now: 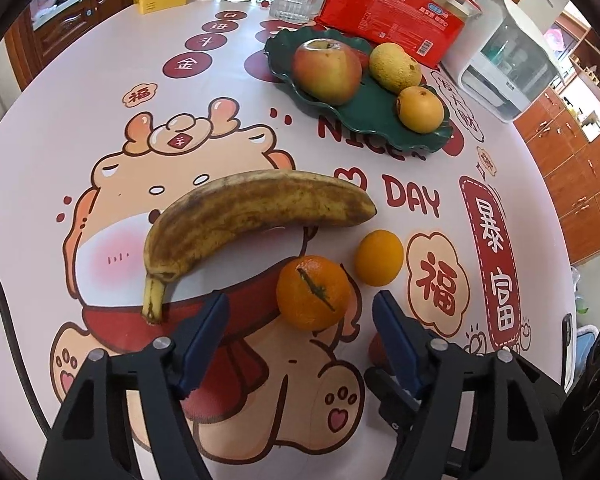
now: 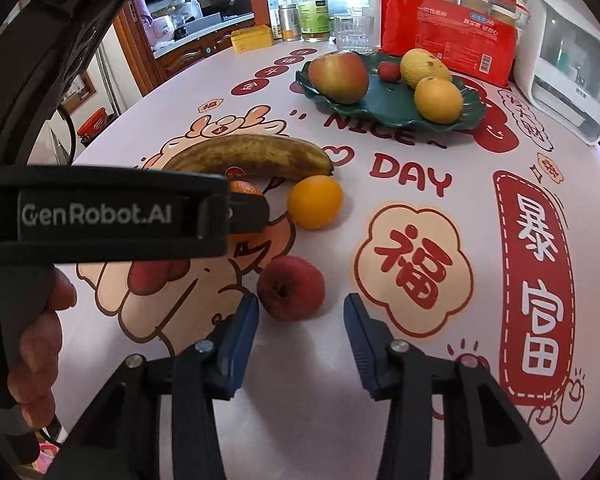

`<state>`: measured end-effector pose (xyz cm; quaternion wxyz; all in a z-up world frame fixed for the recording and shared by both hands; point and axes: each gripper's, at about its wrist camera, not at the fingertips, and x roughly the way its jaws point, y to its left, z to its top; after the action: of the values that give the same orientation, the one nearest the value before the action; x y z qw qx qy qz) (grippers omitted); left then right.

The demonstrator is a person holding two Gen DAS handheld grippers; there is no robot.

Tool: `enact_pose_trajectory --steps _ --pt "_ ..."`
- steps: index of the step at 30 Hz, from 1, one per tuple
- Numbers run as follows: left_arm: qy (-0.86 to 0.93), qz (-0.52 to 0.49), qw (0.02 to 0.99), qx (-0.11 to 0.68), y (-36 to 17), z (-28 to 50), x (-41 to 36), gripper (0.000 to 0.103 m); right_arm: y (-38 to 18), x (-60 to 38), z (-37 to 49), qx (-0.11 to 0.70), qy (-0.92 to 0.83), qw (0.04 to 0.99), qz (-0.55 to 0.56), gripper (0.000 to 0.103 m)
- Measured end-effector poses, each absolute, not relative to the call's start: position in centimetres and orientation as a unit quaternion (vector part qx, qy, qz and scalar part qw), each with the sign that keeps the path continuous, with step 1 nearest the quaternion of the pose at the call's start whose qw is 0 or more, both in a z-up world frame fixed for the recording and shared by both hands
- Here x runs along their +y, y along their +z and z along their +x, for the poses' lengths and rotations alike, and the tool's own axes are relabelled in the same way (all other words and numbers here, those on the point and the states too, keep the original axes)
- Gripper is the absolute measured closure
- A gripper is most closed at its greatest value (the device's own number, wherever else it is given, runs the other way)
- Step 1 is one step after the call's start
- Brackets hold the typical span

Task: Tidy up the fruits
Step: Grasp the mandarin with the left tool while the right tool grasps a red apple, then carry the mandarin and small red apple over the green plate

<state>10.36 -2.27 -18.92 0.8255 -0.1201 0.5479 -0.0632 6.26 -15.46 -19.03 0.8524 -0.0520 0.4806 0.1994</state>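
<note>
Jaws apart on both grippers, empty; green plate (image 1: pixel 380 120) holds several fruits, while banana (image 1: pixel 252 216), mandarin (image 1: pixel 313 292), orange (image 1: pixel 379 257) and red apple (image 2: pixel 291 288) wait on the surface.

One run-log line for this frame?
left claw: open, at tangerine | right claw: open, by red apple | banana, orange: on table | green plate: holds fruit
</note>
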Motion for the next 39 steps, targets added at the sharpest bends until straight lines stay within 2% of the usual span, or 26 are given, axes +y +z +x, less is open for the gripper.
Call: enact_pose_trajectory --steps 5,9,14,27,39 --pt "-0.068 -0.115 0.825 0.549 -19.1 10.8 -2.7 0.039 -19.1 -15.2 6.6 0.479 0.201 0.853 -0.052 0.064" --pt "-0.072 -0.117 0.822 0.553 -19.4 11.2 -2.9 0.054 -19.1 -14.9 6.8 0.479 0.203 0.852 -0.054 0.069" --pt "-0.074 -0.121 0.82 0.555 -19.7 11.5 -3.0 0.064 -19.2 -14.7 6.9 0.478 0.202 0.853 -0.055 0.069" --pt "-0.083 -0.123 0.823 0.548 -19.2 10.7 -2.8 0.066 -18.8 -15.2 6.7 0.48 0.202 0.852 -0.043 0.07" --pt "-0.091 -0.104 0.846 0.515 -12.9 10.1 -1.5 0.066 -15.5 -17.4 7.4 0.466 0.199 0.862 -0.004 0.07"
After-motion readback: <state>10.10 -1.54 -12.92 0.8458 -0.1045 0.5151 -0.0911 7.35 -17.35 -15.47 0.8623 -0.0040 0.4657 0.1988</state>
